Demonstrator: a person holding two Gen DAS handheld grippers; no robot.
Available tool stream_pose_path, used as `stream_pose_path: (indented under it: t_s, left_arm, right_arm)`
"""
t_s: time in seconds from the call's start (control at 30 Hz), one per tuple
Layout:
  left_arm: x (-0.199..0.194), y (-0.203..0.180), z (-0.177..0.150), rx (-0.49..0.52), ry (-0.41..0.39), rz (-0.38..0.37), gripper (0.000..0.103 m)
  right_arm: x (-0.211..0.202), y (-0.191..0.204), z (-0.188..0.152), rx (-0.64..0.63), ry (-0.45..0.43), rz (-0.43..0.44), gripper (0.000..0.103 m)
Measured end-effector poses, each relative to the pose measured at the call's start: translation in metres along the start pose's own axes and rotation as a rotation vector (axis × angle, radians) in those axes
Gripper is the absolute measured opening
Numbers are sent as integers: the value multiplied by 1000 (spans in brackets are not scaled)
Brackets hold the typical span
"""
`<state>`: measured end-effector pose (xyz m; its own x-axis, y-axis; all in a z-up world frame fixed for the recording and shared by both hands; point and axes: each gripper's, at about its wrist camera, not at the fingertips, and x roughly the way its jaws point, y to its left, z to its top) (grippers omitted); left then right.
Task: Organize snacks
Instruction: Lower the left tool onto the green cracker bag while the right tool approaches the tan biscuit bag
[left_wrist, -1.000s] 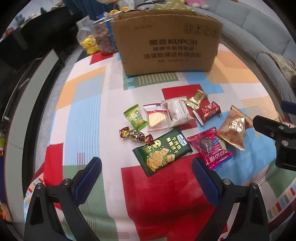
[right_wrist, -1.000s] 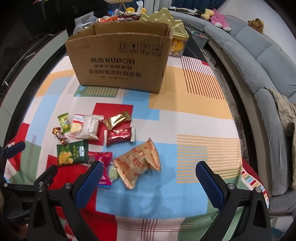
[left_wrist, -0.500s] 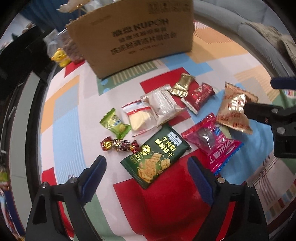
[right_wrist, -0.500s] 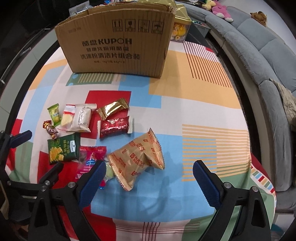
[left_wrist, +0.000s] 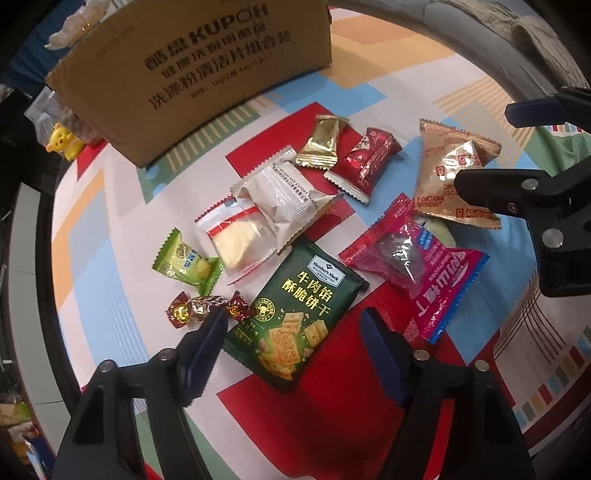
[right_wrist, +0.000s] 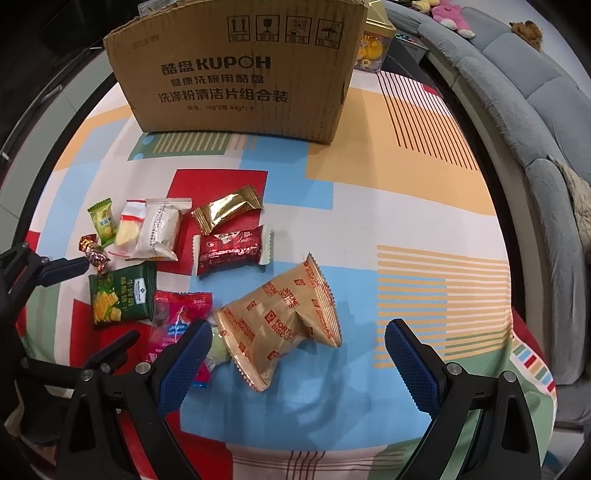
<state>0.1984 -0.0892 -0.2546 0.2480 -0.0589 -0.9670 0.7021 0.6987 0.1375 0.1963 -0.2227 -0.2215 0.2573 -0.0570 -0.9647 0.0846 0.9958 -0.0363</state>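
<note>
Down low, the left gripper (left_wrist: 293, 339) had its fingers wide apart, one on each side of the green cracker bag (left_wrist: 293, 314). That bag lay flat on the tablecloth (right_wrist: 406, 206), its long side slanting up to the right. Farther right, the right gripper (right_wrist: 297, 358) was spread wide around the tan biscuit bag (right_wrist: 280, 321), which lay slanted before the cardboard box (right_wrist: 236, 70).

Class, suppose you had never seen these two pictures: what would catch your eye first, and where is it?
First the big cardboard box with bold KUPOH lettering, standing at the far side of the colourful patchwork tablecloth. Next the scatter of snack packets before it: the dark green cracker packet lies between the open left gripper fingers, and the tan Fortune Biscuit bag lies just ahead of the open right gripper.
</note>
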Motion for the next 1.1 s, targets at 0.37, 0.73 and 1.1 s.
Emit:
stream_pose_path:
  t_s: [0.37,0.73,1.1]
  left_arm:
    - [13,6,4,6,4,-58,62]
    - [24,21,17,-16,-13,-143,59]
    - [21,20,8,-50,-20,-133,51]
  right_arm:
    - [15,0,0,10,25,8,96]
    - [36,-8,7,55,56,53,96]
    - [63,-20,15,75,86,99,72]
